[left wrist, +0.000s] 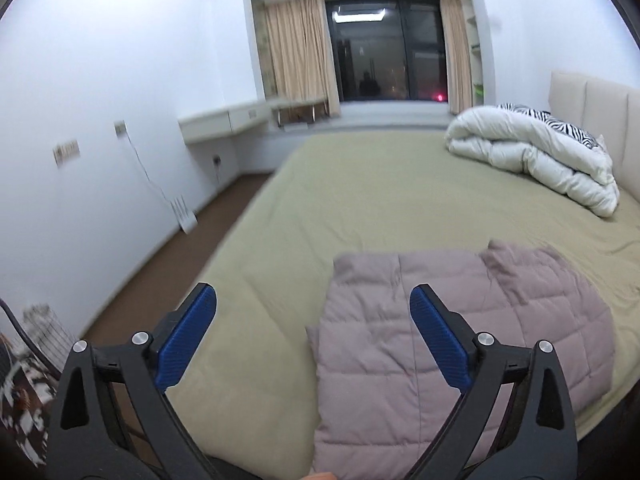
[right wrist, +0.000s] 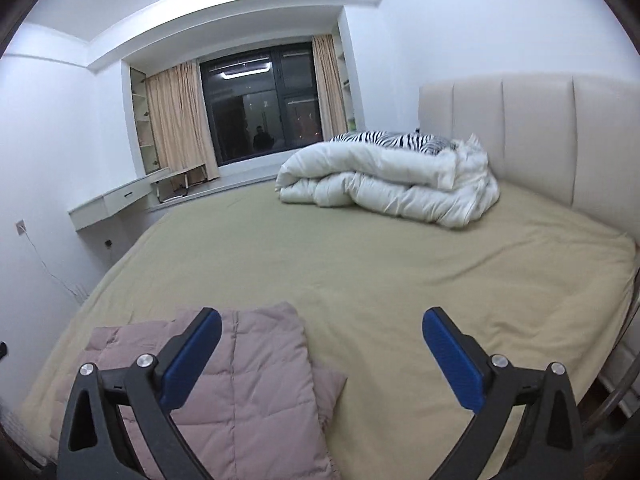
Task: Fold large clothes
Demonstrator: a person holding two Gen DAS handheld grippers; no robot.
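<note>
Lying folded on the bed: mauve quilted jacket (below both), left hand-held gripper and right hand-held gripper hovering released, grasping nothing.

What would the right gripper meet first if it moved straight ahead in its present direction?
Probably only the olive-green bedsheet. The right gripper is open, empty, and angled slightly down; the folded mauve quilted jacket lies left of its line, the rolled white duvet farther back. Depth is uncertain.
</note>
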